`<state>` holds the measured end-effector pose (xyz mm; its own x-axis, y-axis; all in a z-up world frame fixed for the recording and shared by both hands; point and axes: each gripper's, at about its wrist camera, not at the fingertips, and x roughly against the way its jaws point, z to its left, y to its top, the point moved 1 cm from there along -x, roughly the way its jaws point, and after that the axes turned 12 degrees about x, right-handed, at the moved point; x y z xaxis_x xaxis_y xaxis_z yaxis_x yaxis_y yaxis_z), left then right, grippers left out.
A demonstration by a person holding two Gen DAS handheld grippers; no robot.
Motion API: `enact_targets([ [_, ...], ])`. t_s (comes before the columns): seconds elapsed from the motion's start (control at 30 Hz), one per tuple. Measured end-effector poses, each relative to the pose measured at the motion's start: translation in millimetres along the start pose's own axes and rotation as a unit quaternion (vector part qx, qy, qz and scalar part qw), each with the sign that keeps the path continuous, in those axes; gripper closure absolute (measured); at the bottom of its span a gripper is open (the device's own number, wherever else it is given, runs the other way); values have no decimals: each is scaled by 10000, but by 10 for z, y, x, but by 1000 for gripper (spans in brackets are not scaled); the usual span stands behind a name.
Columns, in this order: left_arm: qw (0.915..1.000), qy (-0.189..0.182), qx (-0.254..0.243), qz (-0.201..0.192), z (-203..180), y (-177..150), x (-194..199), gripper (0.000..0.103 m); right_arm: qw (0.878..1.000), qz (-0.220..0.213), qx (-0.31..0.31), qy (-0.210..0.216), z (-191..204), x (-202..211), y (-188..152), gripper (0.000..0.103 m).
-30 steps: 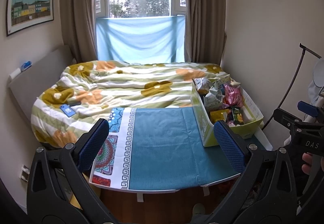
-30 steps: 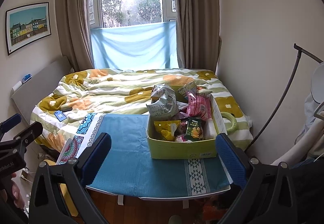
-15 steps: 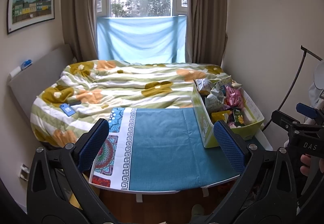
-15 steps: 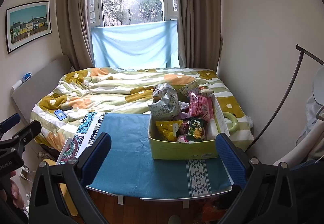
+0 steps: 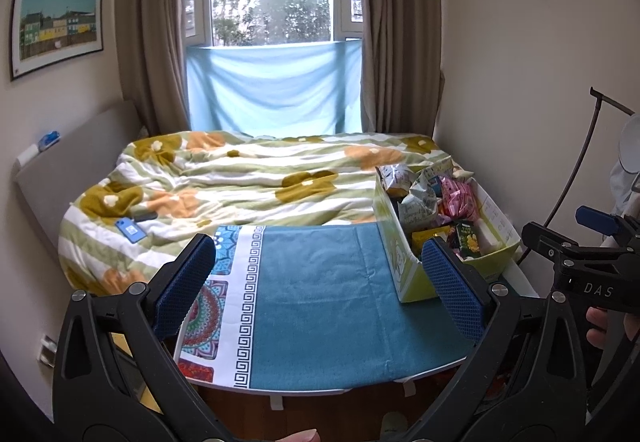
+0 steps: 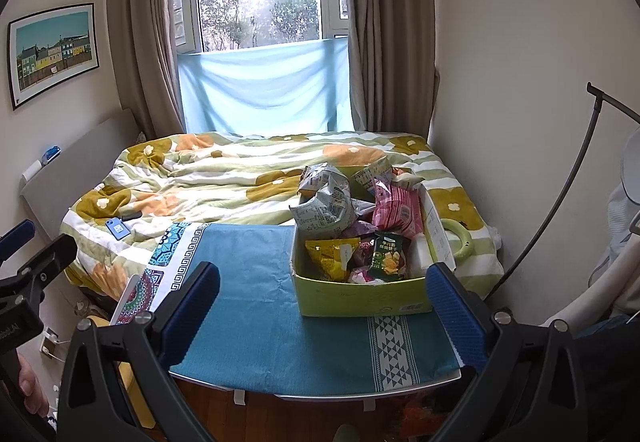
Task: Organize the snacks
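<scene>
A yellow-green cardboard box (image 6: 360,296) full of snack bags stands on the right part of a table covered with a teal cloth (image 6: 272,318). In it are a yellow bag (image 6: 332,256), a dark green bag (image 6: 388,256), a pink bag (image 6: 398,210) and grey-white bags (image 6: 326,202). The box also shows at the right in the left wrist view (image 5: 404,270). My right gripper (image 6: 320,302) is open and empty, held back from the table's near edge. My left gripper (image 5: 318,278) is open and empty, over the cloth (image 5: 320,302) left of the box.
A bed with a flowered duvet (image 6: 224,186) lies behind the table. A blue phone (image 6: 117,229) lies on it at the left. A green ring (image 6: 454,238) lies right of the box. A black stand pole (image 6: 560,194) leans by the right wall.
Both grippers have shifted only slightly; the views are nearly the same. Both stay open and empty.
</scene>
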<state>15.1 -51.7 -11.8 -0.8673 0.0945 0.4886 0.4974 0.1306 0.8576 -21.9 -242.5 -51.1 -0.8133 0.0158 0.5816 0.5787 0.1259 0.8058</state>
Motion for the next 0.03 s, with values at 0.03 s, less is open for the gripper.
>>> enact_targets([
  [0.03,10000,-12,-12,12,-20,-2,-23,1,10000,5,2,-1,-1,-1,-1,1],
])
